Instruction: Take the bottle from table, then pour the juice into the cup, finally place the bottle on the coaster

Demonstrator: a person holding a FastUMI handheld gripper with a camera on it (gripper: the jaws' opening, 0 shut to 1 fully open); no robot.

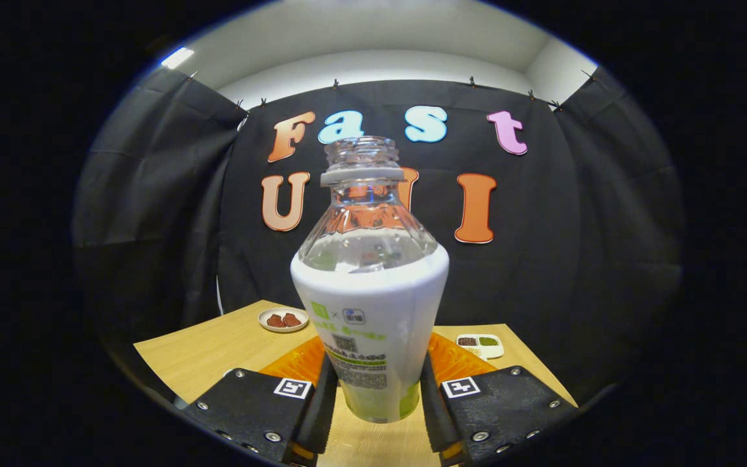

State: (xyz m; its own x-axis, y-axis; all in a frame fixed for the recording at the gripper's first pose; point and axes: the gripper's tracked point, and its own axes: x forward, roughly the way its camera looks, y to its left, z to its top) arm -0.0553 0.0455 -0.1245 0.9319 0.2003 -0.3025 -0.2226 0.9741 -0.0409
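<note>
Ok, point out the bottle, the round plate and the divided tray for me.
bottle [369, 305]: gripper view, white label between the fingers.
round plate [268, 326]: gripper view, left rim, beyond the fingers.
divided tray [498, 349]: gripper view, right rim, beyond the fingers.

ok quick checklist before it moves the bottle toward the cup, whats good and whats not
1. Fingers on the bottle: ok, the gripper has one finger against each side of its lower body.
2. Bottle upright: ok, neck straight up.
3. Cap off for pouring: ok, the mouth is open.
4. Liquid inside: ok, clear liquid shows in the shoulder.
5. Bottle lifted off the table: cannot tell, its base sits low between the fingers.
6. Nearby dishes: ok, the small plate and divided tray sit well beyond the fingers.
</note>
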